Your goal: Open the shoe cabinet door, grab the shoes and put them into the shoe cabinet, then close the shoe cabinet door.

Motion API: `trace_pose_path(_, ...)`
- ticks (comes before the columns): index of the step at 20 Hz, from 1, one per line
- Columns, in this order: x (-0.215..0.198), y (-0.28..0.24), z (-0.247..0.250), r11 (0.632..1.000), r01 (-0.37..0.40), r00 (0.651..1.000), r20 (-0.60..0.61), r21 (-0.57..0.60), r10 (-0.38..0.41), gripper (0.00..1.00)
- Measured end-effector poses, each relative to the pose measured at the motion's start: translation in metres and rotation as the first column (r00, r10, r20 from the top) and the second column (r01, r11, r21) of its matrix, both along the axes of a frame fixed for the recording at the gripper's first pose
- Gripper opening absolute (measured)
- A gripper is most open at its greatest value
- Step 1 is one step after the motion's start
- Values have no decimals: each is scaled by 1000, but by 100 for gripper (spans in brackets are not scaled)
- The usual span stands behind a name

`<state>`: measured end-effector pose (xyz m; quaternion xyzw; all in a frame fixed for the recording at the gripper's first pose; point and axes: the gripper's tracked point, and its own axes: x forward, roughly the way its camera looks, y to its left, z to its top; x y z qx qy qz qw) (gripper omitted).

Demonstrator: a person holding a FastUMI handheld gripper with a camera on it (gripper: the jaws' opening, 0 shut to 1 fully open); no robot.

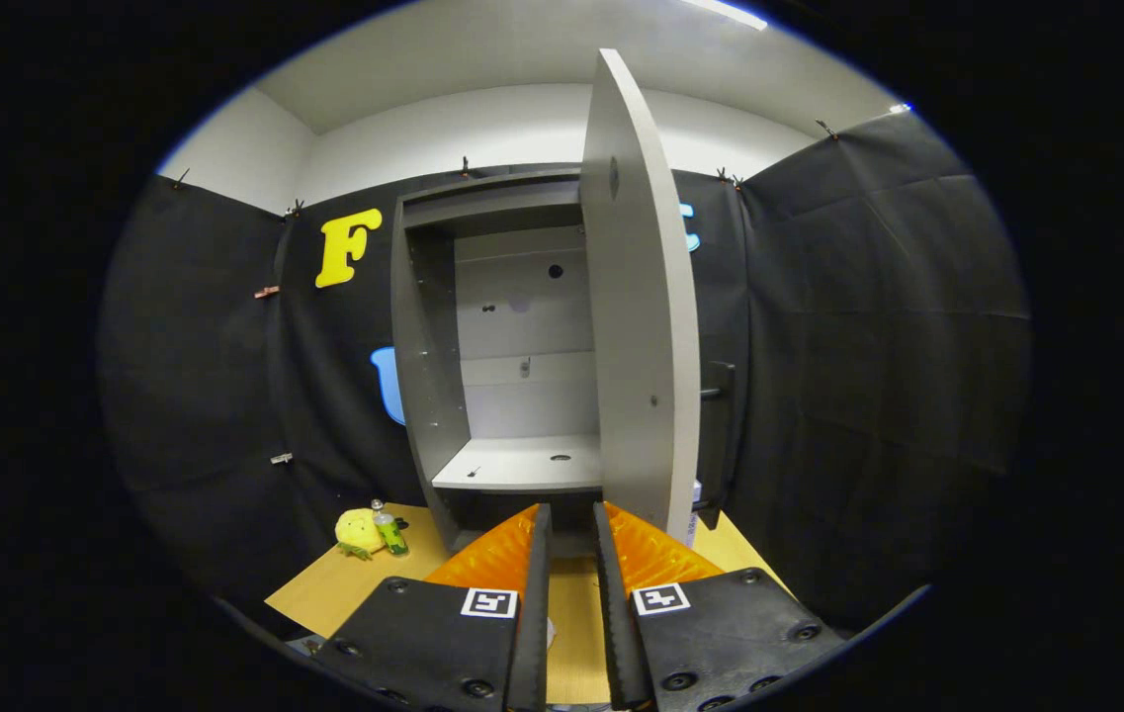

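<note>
Shoe cabinet [482,326] stands upright at the far side of the wooden worktop [344,583], backed against the black booth wall, and its door [641,316] is swung wide open, so that the door is seen nearly edge-on, reaching out toward the camera on the cabinet's right side. A dark handle [717,396] sticks out on the door's far face, just beyond its lower right edge. Inside, the pale back panel shows a few small holes, and one shelf [522,463] runs across the lower part of the compartment with nothing lying on it; a dark, shallow space sits under that shelf at worktop level. The gripper [569,524] is low in front of the cabinet, its two fingers a narrow gap apart and holding nothing, their tips just ahead of the cabinet's bottom opening and next to the door's lower edge. Toward the worktop's far left corner, beside the cabinet's left wall, lie a small yellow plush toy [358,531] and a little green bottle [389,532], touching or nearly touching each other.
</note>
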<state>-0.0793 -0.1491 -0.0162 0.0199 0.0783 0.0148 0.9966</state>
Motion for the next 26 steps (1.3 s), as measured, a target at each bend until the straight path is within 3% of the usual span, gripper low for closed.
trace_pose_path(4,23,35,-32,1000,-5,999,-32,5,5,28)
trace_pose_path(10,50,81,-147,1000,15,976,-215,-10,-17,28)
trace_pose_path(18,48,95,-332,998,66,866,-496,-14,-64,28)
trace_pose_path(26,24,94,-441,996,91,764,-640,-23,-85,28)
